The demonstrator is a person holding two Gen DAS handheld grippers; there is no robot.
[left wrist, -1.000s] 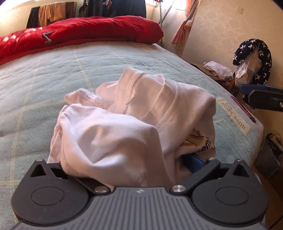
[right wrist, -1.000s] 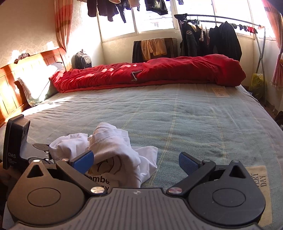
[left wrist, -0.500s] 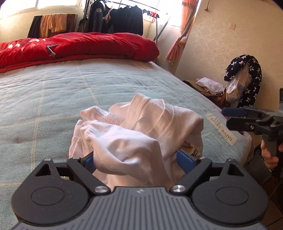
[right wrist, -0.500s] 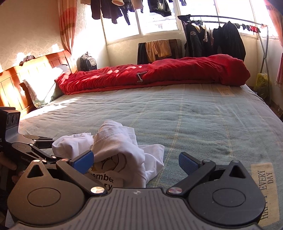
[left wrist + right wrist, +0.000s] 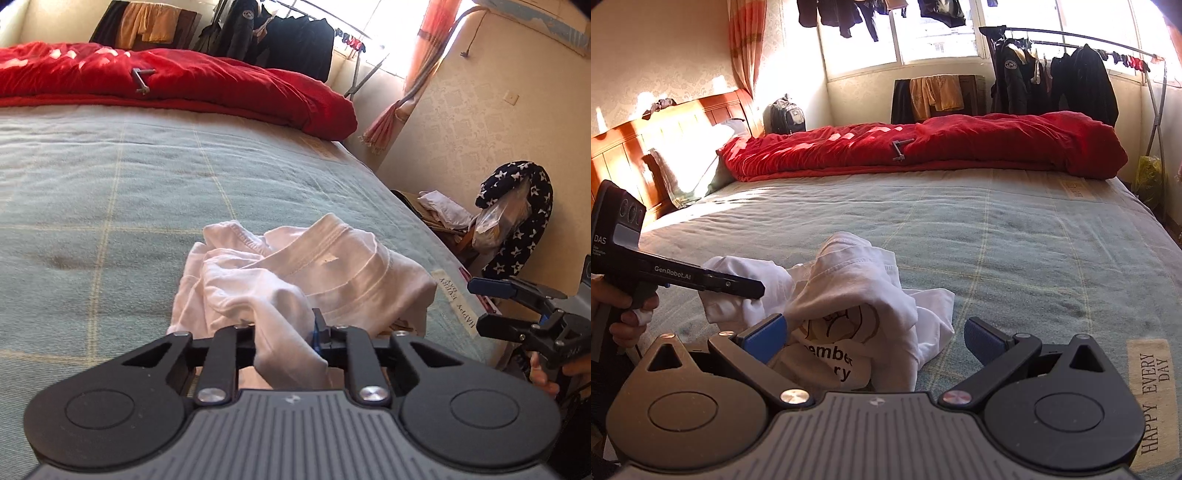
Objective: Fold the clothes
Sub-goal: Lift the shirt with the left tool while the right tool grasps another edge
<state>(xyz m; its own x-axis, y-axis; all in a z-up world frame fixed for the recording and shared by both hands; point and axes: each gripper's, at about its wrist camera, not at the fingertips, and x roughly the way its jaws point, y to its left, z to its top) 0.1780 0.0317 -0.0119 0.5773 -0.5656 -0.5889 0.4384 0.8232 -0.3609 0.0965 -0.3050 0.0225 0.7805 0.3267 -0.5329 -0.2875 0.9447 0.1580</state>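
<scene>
a crumpled white t-shirt [image 5: 310,273] lies on the green checked bedspread [image 5: 92,192], just ahead of both tongs. the left gripper [image 5: 284,332] has just been closing and now pinches a fold of it. the right gripper [image 5: 875,332] stands spread, its left pad apparently touching the shirt's printed side. a red quilt [image 5: 960,147] lies far beyond.

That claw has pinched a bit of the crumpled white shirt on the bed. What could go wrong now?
The left claw has just closed on one bunched fold of the white shirt, so lifting may drag the whole tangle up or let the cloth slip. The right claw is open, holding nothing. The shirt lies near the bed's edge and could slide off.
</scene>
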